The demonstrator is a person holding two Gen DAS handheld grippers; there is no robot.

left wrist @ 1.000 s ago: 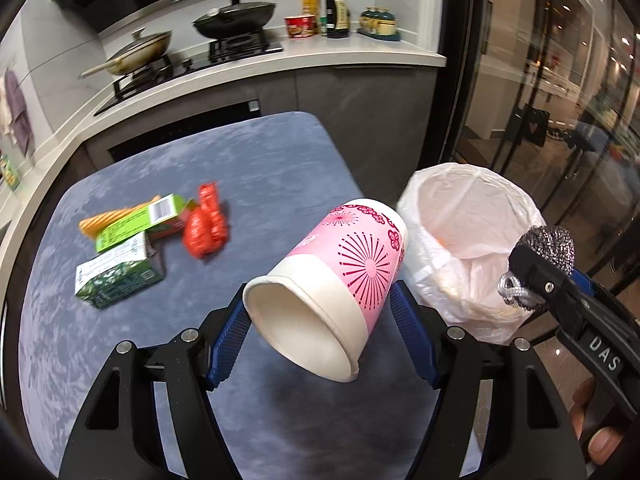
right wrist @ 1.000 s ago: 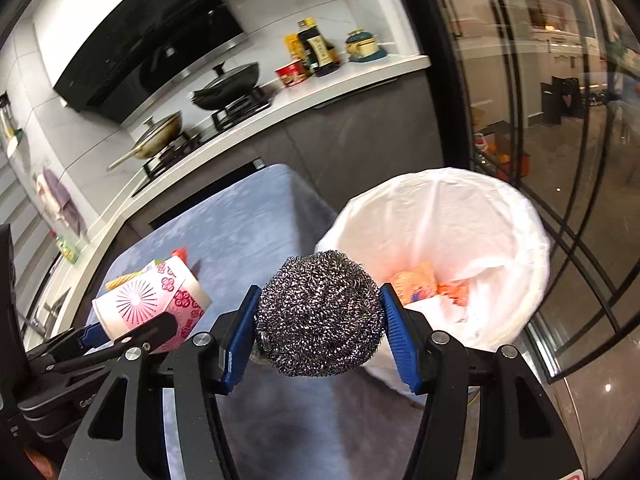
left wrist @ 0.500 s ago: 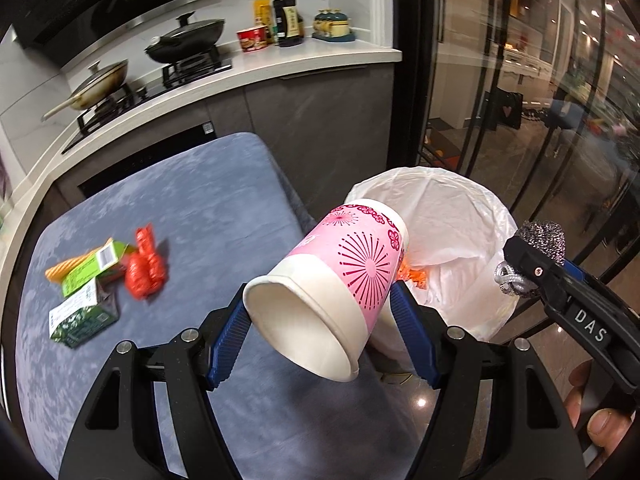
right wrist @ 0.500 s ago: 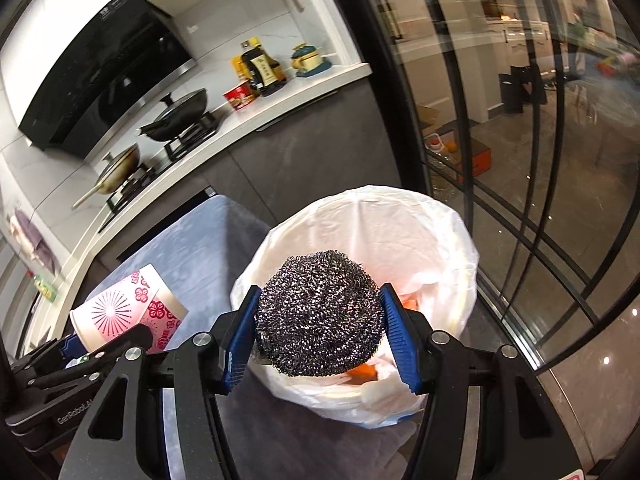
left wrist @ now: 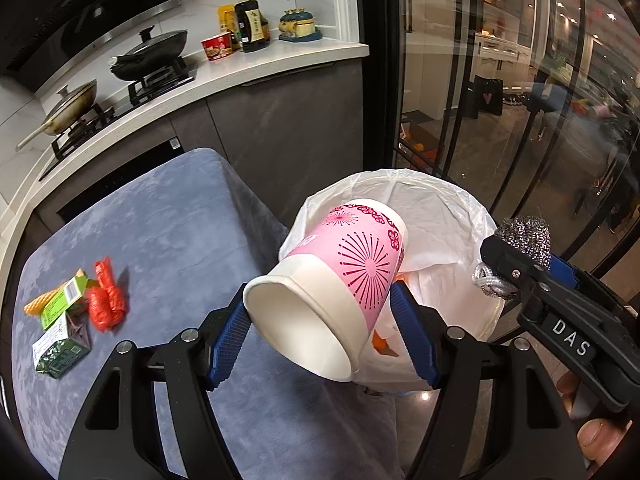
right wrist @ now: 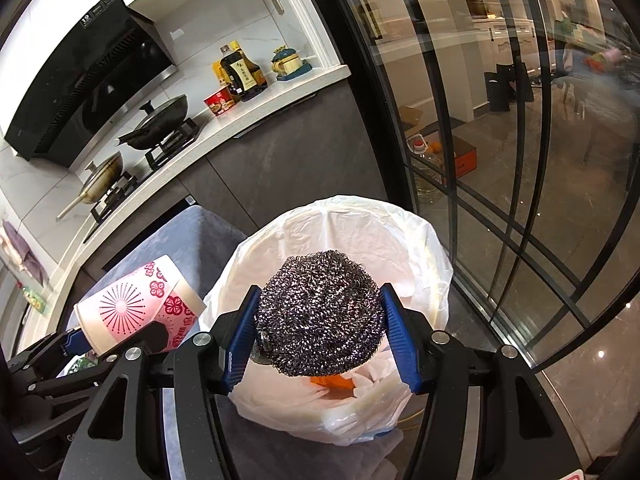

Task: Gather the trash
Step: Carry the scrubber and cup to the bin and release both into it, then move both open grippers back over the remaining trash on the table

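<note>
Right now the left gripper (left wrist: 320, 320) has its blue pads pressed against both sides of a pink paper cup (left wrist: 332, 284), which lies tilted with its open mouth facing back toward the camera. The right gripper (right wrist: 318, 338) clamps a steel wool scrubber (right wrist: 318, 312) between its pads and holds it above the mouth of the white-lined trash bin (right wrist: 420, 248), where some orange scraps (right wrist: 332, 381) lie inside. The cup hangs at the bin's near rim, by the edge of the grey-blue table (left wrist: 168, 216). Farther off on that table lie a crumpled red wrapper (left wrist: 106, 300), green cartons (left wrist: 60, 340) and an orange wafer-like piece (left wrist: 40, 302).
</note>
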